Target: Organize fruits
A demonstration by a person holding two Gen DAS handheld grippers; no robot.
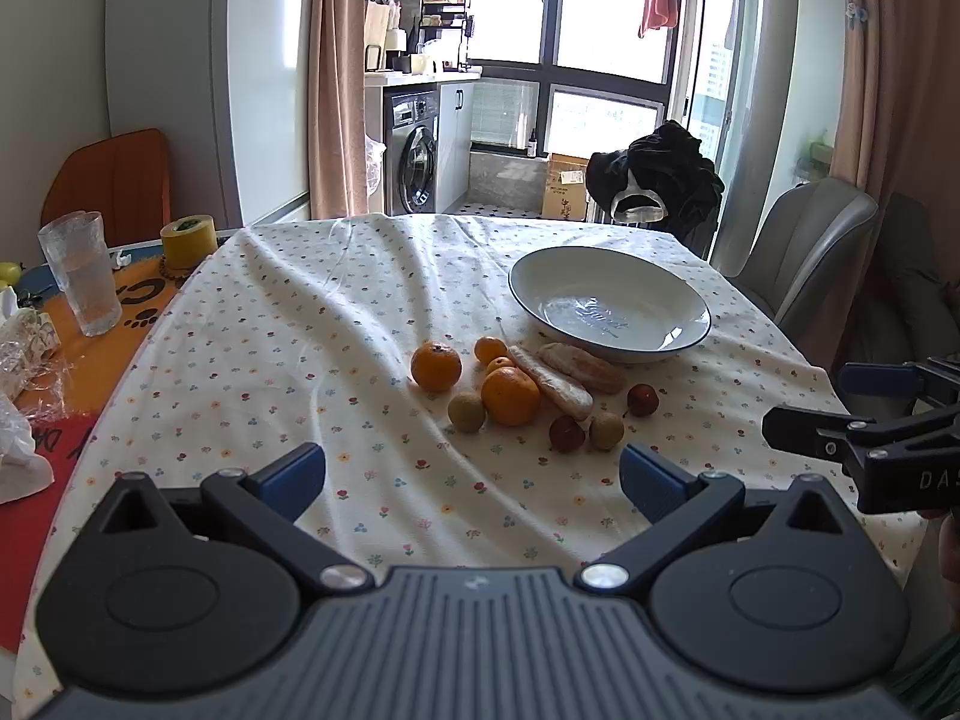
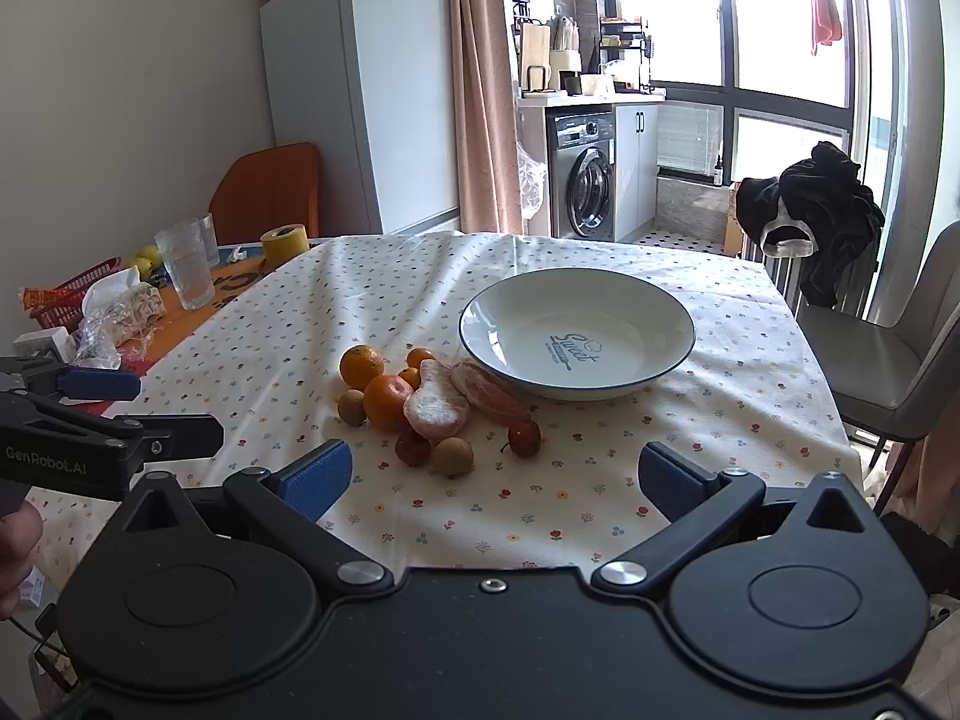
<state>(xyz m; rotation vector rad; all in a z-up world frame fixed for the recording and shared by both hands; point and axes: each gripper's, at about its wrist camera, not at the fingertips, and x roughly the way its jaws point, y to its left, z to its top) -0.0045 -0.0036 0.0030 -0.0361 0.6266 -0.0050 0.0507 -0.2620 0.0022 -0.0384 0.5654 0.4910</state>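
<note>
From my left wrist view, my left gripper (image 1: 473,474) hangs spread wide and empty above the near part of the tablecloth (image 1: 288,324), short of the fruit. The fruit lies in a loose heap at mid-table, just near and left of the bowl (image 1: 609,303), which is bare inside. I judge the step in hand is a first pick. I would take an outlying piece, so nothing rolls: the large orange (image 1: 436,365) sits apart at the left of the heap and suits this side. Come down over it, pads on its widest part, close gently. My right gripper (image 1: 840,414) shows at the right edge, fingers parted.

From my right wrist view, my right gripper (image 2: 495,474) is likewise wide apart and holds nothing, low over the near cloth. The red cherry-like fruit (image 2: 524,437) lies alone at the right of the heap, nearest this side. It is small, smooth and glossy, and may slip. Two pale peeled segments (image 2: 436,411) look soft and fibrous; squeeze them lightly. The brownish round fruits (image 2: 453,456) look matte and firm. The oranges are dimpled and round. The bowl is glazed, shallow and wide with a dark rim. The cloth is wrinkled, so fruit may sit unevenly.
</note>
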